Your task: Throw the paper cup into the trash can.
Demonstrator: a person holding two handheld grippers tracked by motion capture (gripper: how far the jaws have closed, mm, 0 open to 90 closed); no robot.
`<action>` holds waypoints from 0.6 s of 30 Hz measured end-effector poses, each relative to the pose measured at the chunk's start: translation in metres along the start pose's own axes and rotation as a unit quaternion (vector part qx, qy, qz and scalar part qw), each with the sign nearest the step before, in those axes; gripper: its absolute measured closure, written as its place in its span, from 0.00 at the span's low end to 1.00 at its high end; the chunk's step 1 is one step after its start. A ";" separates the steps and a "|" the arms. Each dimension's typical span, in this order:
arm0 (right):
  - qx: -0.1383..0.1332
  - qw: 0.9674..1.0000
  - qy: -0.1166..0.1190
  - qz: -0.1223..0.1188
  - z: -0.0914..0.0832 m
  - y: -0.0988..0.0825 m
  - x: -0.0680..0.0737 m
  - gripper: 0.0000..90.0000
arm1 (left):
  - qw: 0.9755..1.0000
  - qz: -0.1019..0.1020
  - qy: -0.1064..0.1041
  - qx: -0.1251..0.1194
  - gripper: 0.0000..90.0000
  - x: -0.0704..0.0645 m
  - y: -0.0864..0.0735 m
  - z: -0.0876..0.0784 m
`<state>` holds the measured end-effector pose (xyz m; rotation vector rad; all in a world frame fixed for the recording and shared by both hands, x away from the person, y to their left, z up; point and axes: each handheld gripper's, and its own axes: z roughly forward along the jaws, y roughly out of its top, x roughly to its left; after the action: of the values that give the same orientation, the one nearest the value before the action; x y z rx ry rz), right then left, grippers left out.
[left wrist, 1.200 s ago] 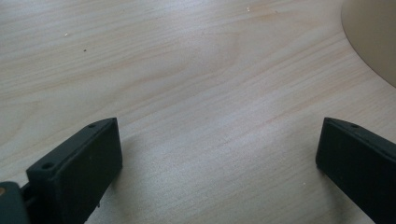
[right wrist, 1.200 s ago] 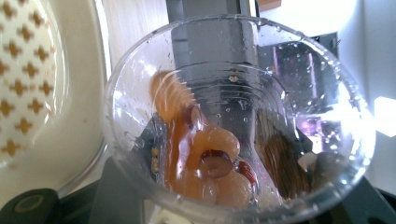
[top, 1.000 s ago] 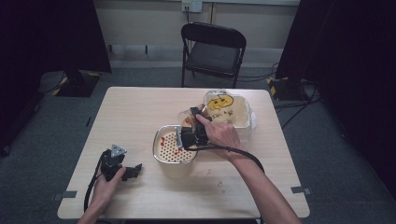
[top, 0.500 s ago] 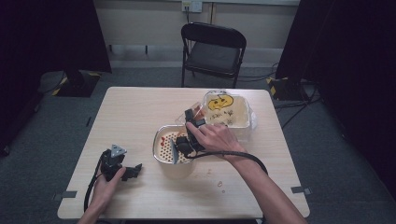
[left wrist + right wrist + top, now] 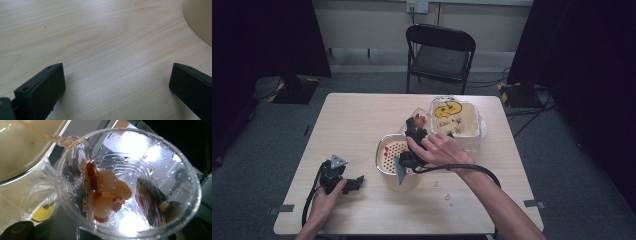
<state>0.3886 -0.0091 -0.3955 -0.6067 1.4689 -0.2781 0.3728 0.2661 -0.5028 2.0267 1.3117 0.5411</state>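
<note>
Right gripper (image 5: 414, 131) clamps clear cup (image 5: 130, 185) beside pumpkin-face tub (image 5: 457, 120), its writing unreadable; left gripper (image 5: 354, 183) open, empty.

Two bare forearms with no sleeves, black left tongs (image 5: 357, 182) with a grey three-cornered plate on top, black right tongs (image 5: 414, 131) with the same grey plate, thick black cables trailing back, flat black blocky jaws with small screw holes

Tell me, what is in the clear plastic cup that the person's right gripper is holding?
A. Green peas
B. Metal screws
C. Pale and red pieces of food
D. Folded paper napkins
C: the right gripper view looks into the clear plastic cup, where pale and red food pieces lie.
</note>
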 end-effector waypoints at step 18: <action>0.006 0.994 -0.044 -0.099 -0.007 -0.005 -0.007 0.58 | 1.000 0.000 0.000 0.000 0.00 0.000 0.000 0.000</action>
<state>0.3816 -0.0114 -0.3869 -0.7466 1.3234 -0.4093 0.3729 0.2661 -0.5029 2.0265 1.3116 0.5403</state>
